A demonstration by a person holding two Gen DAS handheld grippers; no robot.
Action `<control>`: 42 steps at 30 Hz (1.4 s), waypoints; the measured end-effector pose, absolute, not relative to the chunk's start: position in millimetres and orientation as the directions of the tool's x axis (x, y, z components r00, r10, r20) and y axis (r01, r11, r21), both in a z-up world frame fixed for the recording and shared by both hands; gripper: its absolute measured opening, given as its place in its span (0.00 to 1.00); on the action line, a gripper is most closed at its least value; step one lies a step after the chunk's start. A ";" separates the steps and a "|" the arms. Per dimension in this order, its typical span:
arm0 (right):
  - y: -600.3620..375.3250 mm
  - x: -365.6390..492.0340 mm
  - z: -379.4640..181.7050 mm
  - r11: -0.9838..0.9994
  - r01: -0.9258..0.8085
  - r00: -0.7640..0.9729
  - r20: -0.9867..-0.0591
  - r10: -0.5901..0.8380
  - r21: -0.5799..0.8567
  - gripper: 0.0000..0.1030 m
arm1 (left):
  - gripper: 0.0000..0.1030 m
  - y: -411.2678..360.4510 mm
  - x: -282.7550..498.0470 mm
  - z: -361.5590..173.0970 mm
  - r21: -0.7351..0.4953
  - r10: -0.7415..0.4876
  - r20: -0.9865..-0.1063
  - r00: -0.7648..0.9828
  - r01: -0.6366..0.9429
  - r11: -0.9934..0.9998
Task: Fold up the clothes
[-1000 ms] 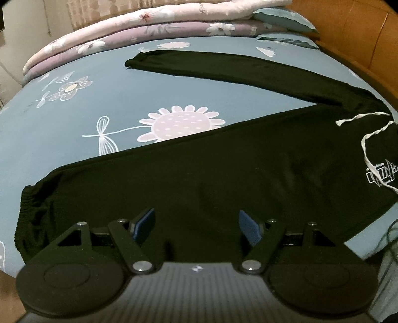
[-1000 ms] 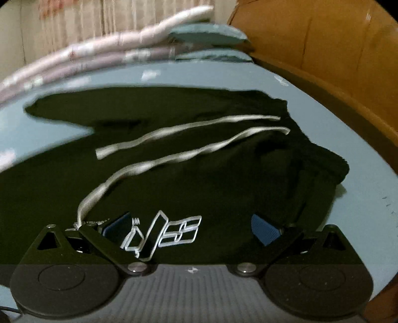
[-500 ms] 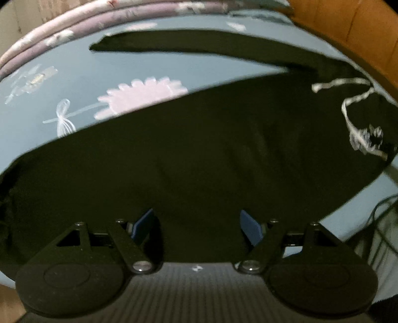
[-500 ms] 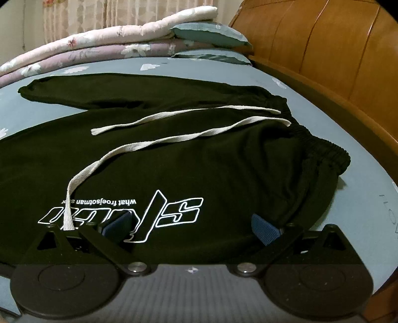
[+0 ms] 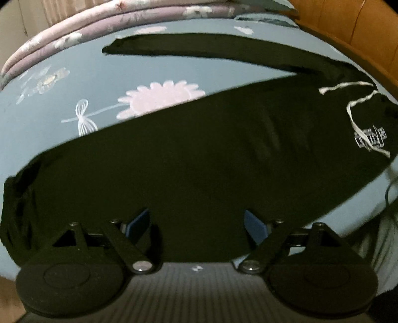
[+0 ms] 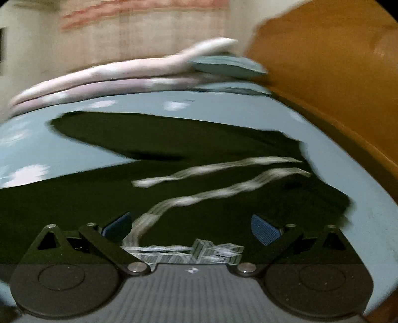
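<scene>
- One pair of black sweatpants (image 5: 199, 159) lies flat on the blue floral bedsheet (image 5: 82, 79), legs spread in a V: one leg runs toward the far-left, the other toward the near-left w/ its cuff bunched at the frame edge.
- Waistband sits to the right; two white drawstrings (image 6: 223, 188) trail loose across the fabric, above a white printed logo (image 5: 370, 138).
- Your left gripper (image 5: 197, 223) hangs over the near leg, blue pads apart. Jaws have just been opening wider; cloth lies below them, nothing pinched.
- Your right gripper (image 6: 191, 229) hangs over the logo area near the waist, jaws released, wide apart, not gripping fabric. View is motion-blurred.
- Folded pink & mauve quilts (image 5: 112, 22) stacked at the far edge of the bed, w/ a blue-grey pillow (image 6: 226, 65) beside them.
- Wooden headboard (image 6: 330, 74) runs along the right side.
</scene>
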State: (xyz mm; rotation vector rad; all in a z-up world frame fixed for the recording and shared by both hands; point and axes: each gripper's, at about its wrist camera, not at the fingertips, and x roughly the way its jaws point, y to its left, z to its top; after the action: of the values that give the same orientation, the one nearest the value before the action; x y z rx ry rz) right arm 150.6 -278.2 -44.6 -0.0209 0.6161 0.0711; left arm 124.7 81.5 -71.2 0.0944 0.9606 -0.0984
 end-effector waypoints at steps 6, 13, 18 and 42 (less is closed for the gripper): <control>-187.0 160.6 -64.0 0.934 -0.357 0.733 -0.627 0.264 -0.024 1.00 | 0.81 88.6 129.4 -82.8 0.029 -0.030 -0.836 0.548 0.098 0.995; -150.5 171.5 -103.0 0.906 -0.422 0.639 -0.721 0.268 -0.038 1.00 | 0.81 115.7 108.3 -90.8 -0.018 -0.028 -0.838 0.545 0.024 1.000; -163.3 167.4 -104.4 0.919 -0.395 0.647 -0.710 0.277 -0.002 1.00 | 0.81 134.3 105.6 -80.5 -0.063 -0.056 -0.809 0.585 0.009 0.998; -161.1 160.5 -105.1 0.942 -0.335 0.681 -0.697 0.226 -0.023 1.00 | 0.81 220.4 107.5 -91.2 -0.039 0.104 -0.803 0.587 -0.225 0.974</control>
State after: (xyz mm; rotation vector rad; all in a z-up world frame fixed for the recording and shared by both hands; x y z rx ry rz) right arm 160.5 -161.1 -105.1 -0.1529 0.7593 0.3160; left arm 107.5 220.4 -91.2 -0.1419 0.9243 0.1923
